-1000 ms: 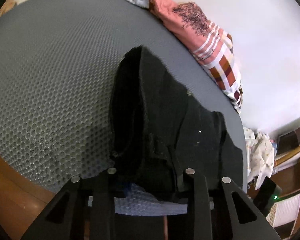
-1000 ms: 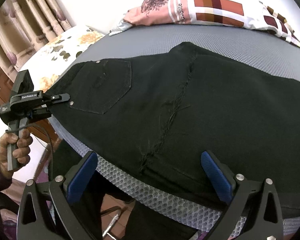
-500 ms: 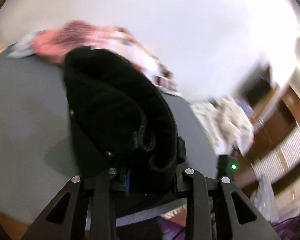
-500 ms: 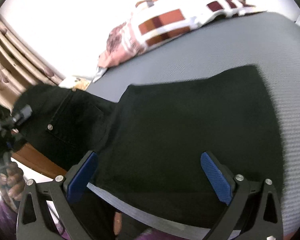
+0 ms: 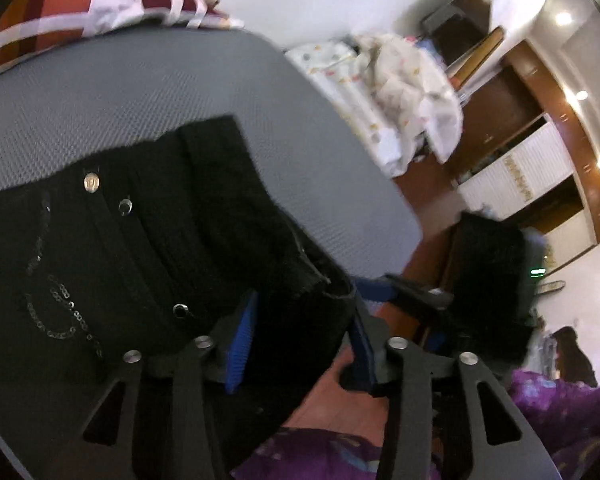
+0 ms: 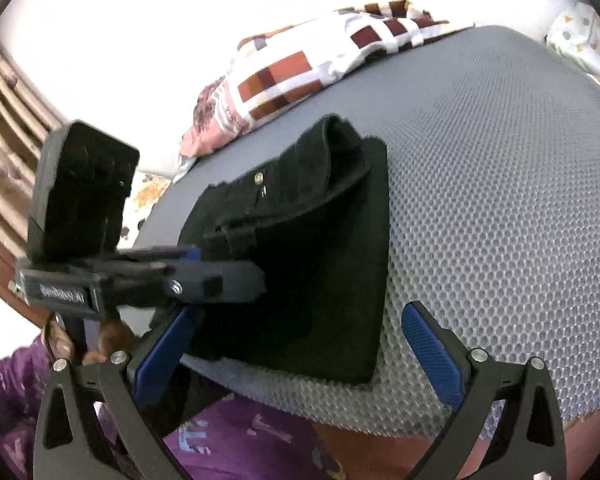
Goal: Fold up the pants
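Fold just laid: left claw (image 5: 300, 336) opening, waistband of black pants (image 6: 300, 248) still between pads; right claw (image 6: 296, 356) released at 6 o'clock. Next: withdraw, smooth.

Pants (image 6: 300, 264) now folded in half; left claw (image 5: 300, 344) opening

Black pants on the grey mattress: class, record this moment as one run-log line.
stage: fold laid over | black pants: doubled on grey mattress | left gripper: opening, waistband between fingers | right gripper: open, empty
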A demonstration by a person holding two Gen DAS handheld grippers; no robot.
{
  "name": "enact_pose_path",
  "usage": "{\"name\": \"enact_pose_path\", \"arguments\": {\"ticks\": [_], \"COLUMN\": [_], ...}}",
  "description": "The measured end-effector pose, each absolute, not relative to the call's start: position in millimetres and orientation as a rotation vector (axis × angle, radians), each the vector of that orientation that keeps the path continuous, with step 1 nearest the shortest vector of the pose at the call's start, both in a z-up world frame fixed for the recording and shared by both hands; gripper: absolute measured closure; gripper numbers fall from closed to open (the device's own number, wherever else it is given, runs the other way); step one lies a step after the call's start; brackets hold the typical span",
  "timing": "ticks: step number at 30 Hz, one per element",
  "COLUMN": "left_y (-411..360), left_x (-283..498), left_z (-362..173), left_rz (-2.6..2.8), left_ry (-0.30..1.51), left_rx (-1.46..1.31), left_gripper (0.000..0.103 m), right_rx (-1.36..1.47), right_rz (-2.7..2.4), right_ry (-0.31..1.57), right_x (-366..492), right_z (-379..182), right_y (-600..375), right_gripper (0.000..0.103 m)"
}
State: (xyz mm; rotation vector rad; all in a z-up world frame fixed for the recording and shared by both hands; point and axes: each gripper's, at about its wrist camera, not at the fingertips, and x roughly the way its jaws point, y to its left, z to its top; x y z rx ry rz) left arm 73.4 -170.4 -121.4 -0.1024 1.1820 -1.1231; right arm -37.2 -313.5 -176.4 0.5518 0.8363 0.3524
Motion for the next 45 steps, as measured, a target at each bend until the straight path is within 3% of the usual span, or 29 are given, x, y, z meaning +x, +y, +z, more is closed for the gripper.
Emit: {"name": "enact_pose_path", "arguments": {"ticks": [2, 5, 6, 12, 14, 15, 16, 23, 27, 33, 35, 45], "left_y": [-159.0, -138.3, -136.2, -117.9, -102.2, -93.2, -83.5, -24.8, -3.1, -7.4, -7.4, -2.8], "left_x": [72.7, 74.8, 78.4, 88.8, 88.7, 86.6, 86.2, 70.8, 61.7, 53.2, 49.6, 40.1], "left_z": [-101.0, -64.0, -55.9, -36.5, -47.8, -57.9, -68.0, -122.2, -125.4, -125.4, -124.6, -126.0], "left_rz": [-1.207, -1.254, -1.252, -1.136, -1.047, -1.015, -0.99, -0.853, -0.819, -0.809, -0.812, -0.819], "left_ry": [1.151, 1.037, 1.012, 0.957, 0.965, 0.983, 1.012, 1.129, 1.099, 1.087, 1.084, 1.075], "left_rx": [-0.183, -0.298, -0.316, -0.288, -0.245, -0.243, -0.261, -0.401, -0.415, -0.333, -0.319, -0.309], "left_gripper": [0.043, 0.011, 0.009, 0.009, 0.009, 0.009, 0.009, 0.009, 0.009, 0.009, 0.009, 0.009], "right_rx": [0.573, 0.642, 0.669, 0.687, 0.66, 0.65, 0.643, 0.57, 0.599, 0.581, 0.587, 0.835], "right_rz": [0.351, 0.361, 0.37, 0.398, 0.389, 0.388, 0.396, 0.403, 0.408, 0.398, 0.347, 0.157], "right_ry": [0.822, 0.782, 0.772, 0.748, 0.743, 0.74, 0.74, 0.858, 0.802, 0.868, 0.867, 0.835], "right_x": [-40.7, -43.6, -44.0, -47.6, -49.5, -49.9, -49.1, -39.3, -59.9, -55.9, -52.2, -35.9], "right_z": [-174.2, -167.9, -165.9, -153.8, -152.0, -150.3, -148.2, -158.6, -144.6, -160.4, -161.1, -174.9], "right_y": [-319.3, -334.2, -338.5, -342.2, -340.1, -338.3, -335.6, -307.8, -310.0, -290.7, -290.8, -304.7], "right_gripper": [0.0, 0.0, 0.0, 0.006, 0.022, 0.036, 0.042, 0.042, 0.042, 0.042, 0.048, 0.053]}}
